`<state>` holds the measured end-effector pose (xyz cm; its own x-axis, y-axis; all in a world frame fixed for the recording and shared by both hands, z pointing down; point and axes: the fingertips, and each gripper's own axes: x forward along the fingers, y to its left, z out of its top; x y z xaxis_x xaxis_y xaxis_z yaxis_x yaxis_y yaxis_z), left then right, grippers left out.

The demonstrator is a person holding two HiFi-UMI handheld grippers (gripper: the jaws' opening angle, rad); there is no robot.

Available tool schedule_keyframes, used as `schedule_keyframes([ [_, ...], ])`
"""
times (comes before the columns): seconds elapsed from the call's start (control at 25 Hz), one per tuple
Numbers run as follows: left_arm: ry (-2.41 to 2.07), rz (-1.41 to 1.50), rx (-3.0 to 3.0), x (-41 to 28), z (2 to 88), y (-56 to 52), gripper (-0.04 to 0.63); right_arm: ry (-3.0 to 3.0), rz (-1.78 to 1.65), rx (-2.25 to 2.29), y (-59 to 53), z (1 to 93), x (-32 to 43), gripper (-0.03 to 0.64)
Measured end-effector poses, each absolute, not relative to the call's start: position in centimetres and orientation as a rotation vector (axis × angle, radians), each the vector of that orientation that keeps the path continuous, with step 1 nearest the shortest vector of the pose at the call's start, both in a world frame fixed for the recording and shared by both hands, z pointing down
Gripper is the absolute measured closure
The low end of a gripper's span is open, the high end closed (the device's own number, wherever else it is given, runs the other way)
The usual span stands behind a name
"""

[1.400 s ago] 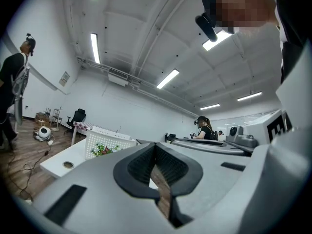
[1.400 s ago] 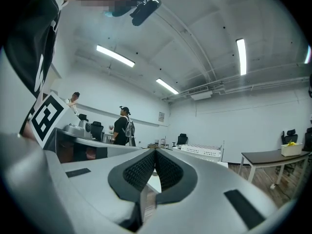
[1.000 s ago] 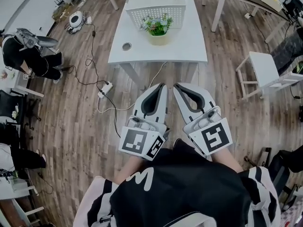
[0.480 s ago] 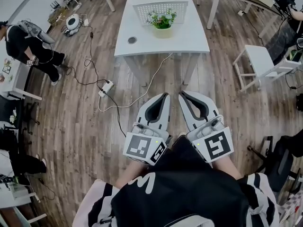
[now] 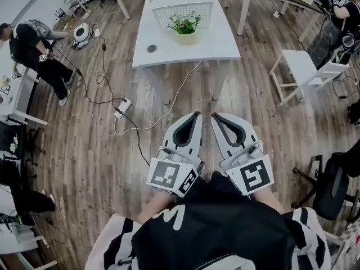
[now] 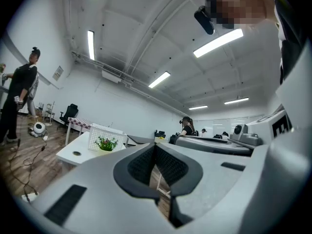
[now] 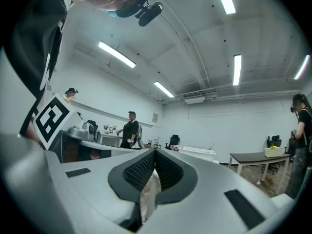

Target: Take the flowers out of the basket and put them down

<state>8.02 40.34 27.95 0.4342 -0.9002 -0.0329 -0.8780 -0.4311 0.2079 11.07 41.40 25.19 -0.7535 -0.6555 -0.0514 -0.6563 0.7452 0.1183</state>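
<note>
A small pot of flowers [image 5: 185, 27] stands on the white table [image 5: 225, 46], just in front of the white lattice basket [image 5: 179, 5]. Both grippers are far back from the table, side by side over the wood floor and pointing level toward it. The left gripper [image 5: 197, 115] is shut and empty, and so is the right gripper [image 5: 214, 117]. The left gripper view shows the flowers [image 6: 106, 144] and the basket [image 6: 108, 133] small and distant, left of the shut left gripper [image 6: 155, 144]. In the right gripper view the basket [image 7: 197, 151] sits beyond the shut right gripper [image 7: 155, 151].
A cable runs from the table to a power strip [image 5: 122, 107] on the floor ahead-left. A small white side table [image 5: 298, 72] stands at the right and a dark chair [image 5: 332, 184] nearer right. A person [image 5: 34, 44] stands far left.
The table with basket and flowers now looks smaller and farther off. Both grippers have drawn back from it together, still shut and side by side.
</note>
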Motion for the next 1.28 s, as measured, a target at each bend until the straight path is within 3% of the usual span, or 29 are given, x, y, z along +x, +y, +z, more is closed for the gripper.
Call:
schedule_keyframes([
  [1.28, -1.650, -0.233, 2.510, 8.9, 27.0, 41.5, 0.592, 2.964, 0.202, -0.956, 42.9, 25.0, 10.9, 0.601],
])
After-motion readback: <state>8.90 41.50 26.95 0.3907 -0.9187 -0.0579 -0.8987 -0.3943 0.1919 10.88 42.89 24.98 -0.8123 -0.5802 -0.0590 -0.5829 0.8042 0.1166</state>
